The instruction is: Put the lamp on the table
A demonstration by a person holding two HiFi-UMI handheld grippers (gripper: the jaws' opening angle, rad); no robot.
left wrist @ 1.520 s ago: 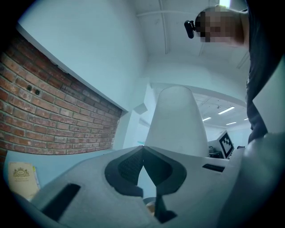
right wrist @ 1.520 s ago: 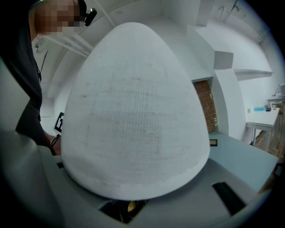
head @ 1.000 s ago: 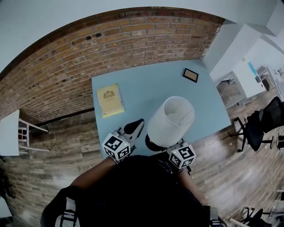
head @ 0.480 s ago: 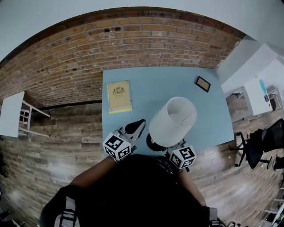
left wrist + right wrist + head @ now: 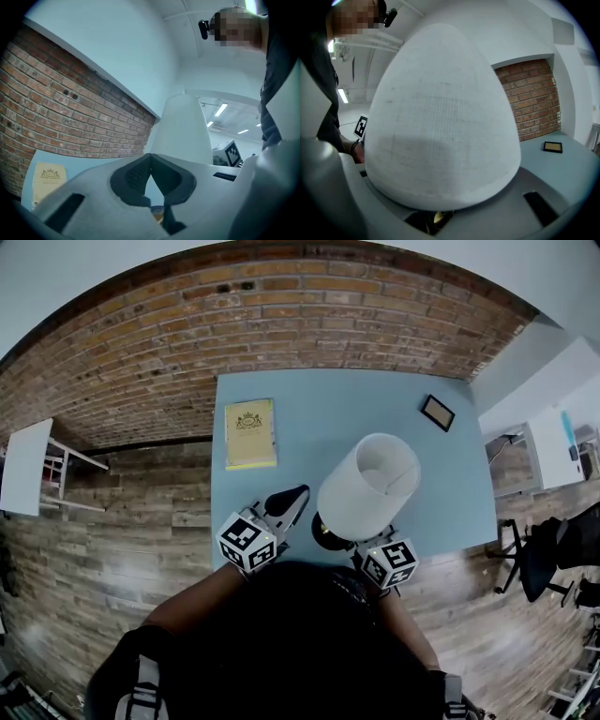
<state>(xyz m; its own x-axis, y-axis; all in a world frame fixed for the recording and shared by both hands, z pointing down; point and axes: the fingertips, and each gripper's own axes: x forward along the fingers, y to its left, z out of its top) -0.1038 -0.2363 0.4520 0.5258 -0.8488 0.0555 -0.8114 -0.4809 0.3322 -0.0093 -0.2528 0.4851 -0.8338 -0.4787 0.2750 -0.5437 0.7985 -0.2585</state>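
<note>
So the left gripper (image 5: 150, 157) has its dark pads pinched together at the tips with nothing in them. Through the little gap under the tips you only see blue tabletop and a bit of brass. From the head view it's angled up and to the right, tips just beside the lamp's dark base, with the left marker cube (image 5: 248, 540) sitting back toward the person's body. The right gripper (image 5: 436, 216) is tucked in under the shade from the near side. Its tips are mostly covered, but there's a brass bit of stem between the dark pads, so it looks clamped on the white-shaded table lamp (image 5: 367, 486). The right marker cube (image 5: 389, 562) pokes out below the shade. Both forearms come up from the bottom of the head view, elbows out. The lamp base is over the near edge of the light blue rectangular table (image 5: 319, 418), though I can't tell if it's actually touching down. Further back there's a thin yellow book (image 5: 250, 432) with a crest on the cover, lettering too small to read, and a small dark-framed picture (image 5: 437, 412) lying flat near the far right corner. A red brick wall (image 5: 187, 343) runs behind the table.
</note>
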